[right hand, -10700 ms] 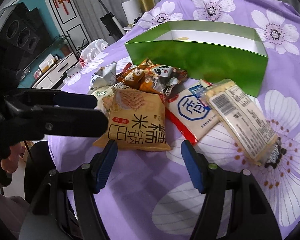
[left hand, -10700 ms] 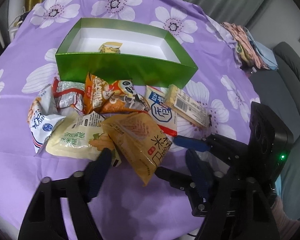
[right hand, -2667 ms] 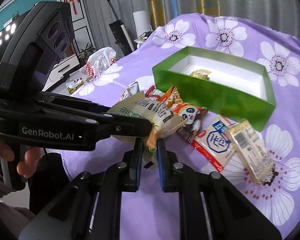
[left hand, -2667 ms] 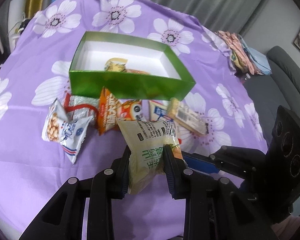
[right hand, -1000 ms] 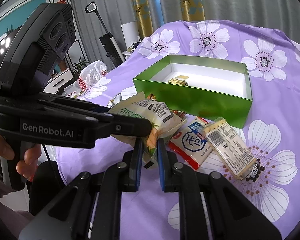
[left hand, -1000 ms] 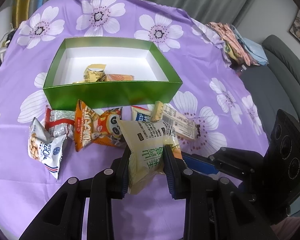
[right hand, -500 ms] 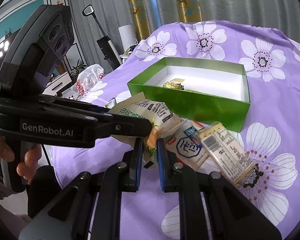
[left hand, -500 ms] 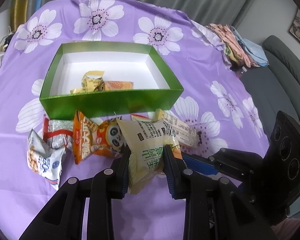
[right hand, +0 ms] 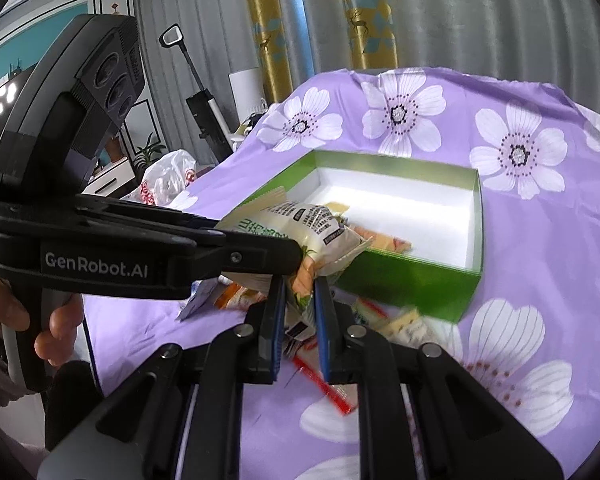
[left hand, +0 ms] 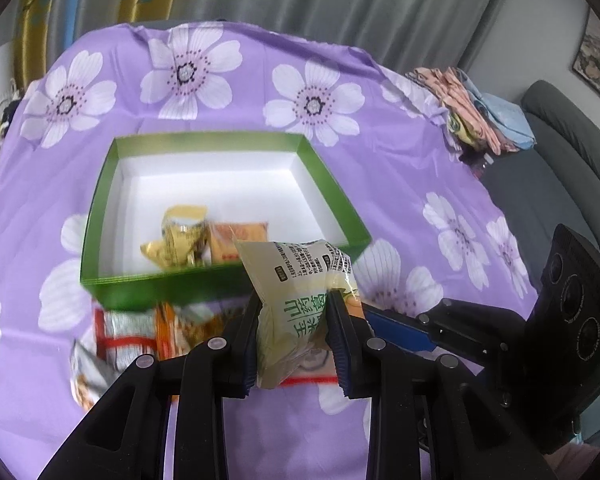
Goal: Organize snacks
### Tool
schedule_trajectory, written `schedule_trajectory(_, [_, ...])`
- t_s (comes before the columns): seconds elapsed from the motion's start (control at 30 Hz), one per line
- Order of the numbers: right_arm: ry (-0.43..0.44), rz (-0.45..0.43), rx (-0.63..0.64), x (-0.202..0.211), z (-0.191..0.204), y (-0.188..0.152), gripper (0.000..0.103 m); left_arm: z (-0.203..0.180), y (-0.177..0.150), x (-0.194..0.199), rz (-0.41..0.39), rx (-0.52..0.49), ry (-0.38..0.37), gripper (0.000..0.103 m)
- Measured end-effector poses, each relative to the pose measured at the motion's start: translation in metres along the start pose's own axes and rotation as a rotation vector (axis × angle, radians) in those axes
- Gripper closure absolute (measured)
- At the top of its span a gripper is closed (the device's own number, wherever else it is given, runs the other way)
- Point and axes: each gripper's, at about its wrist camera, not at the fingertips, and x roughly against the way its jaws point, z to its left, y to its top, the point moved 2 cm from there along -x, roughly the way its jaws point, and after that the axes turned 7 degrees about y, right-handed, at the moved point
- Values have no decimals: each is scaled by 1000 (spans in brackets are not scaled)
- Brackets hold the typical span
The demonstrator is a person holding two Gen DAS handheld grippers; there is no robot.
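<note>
My left gripper [left hand: 294,320] is shut on a pale yellow-green snack bag [left hand: 300,280] and holds it up in front of the green box [left hand: 152,288]. My right gripper [right hand: 300,292] is shut on the same bag's corner [right hand: 304,276]. The bag [right hand: 296,224] hangs over the box's near wall [right hand: 404,284]. Inside the box lie a yellow packet [left hand: 180,236] and an orange packet [left hand: 236,236]. More snack packets [left hand: 128,332] lie on the purple flowered cloth before the box, partly hidden by the fingers.
A red-and-white packet [right hand: 324,384] and a pale bar packet [right hand: 404,324] lie near the box's right front corner. Folded clothes [left hand: 476,120] sit at the table's far right edge, a grey sofa [left hand: 560,148] beyond. A plastic bag [right hand: 164,184] sits left.
Both grippers have carried the yellow-green bag forward and up, close to the box's near wall. The loose packets on the cloth now lie lower in view, under the fingers.
</note>
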Motion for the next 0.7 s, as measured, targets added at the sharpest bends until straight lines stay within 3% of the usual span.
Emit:
schedule_trajectory(0.37, [-30, -4, 24, -30, -27, 33, 88, 16, 40, -23, -12, 7, 13, 73])
schedule_trajectory(0.7, [-47, 45, -2, -64, -52, 44, 88, 37, 61, -61, 43, 54, -1, 73])
